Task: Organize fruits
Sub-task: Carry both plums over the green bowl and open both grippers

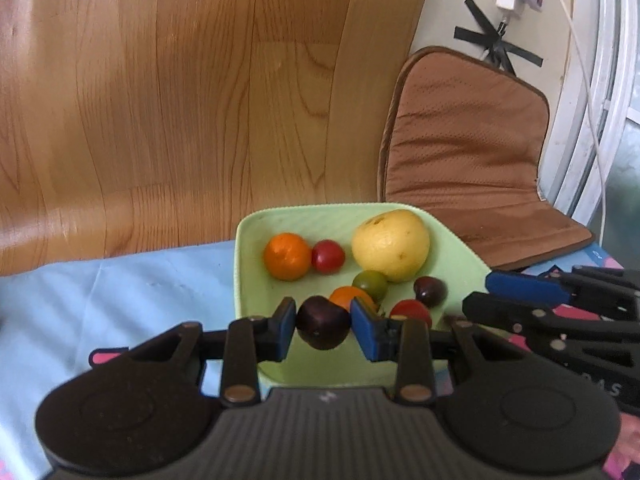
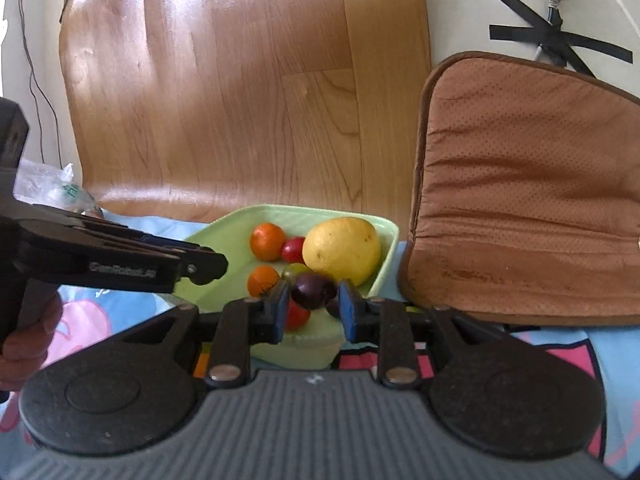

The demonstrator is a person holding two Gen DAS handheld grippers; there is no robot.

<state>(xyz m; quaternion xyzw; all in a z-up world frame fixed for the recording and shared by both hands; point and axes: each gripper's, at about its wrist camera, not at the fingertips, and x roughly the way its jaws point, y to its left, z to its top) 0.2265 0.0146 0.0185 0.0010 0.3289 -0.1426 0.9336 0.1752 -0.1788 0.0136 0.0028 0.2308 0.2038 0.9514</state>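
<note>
Judging from the load in the green tray, most of the sorting looks done: two oranges, red and green tomatoes and a big yellow fruit already lie in it, beyond the fingertips. The left gripper is narrowed onto a dark plum, with both blue pads touching its sides, so it looks pinched and held over the tray's near edge, not yet set down. The right gripper is partly open. A second dark fruit sits between its fingertips with slim gaps on both sides, so it looks ungripped. Whether that fruit rests on the tray floor is unclear. The right gripper's fingers hide another dark fruit and a red tomato. No loose fruit shows on the cloth, though both gripper bodies block the near part.
</note>
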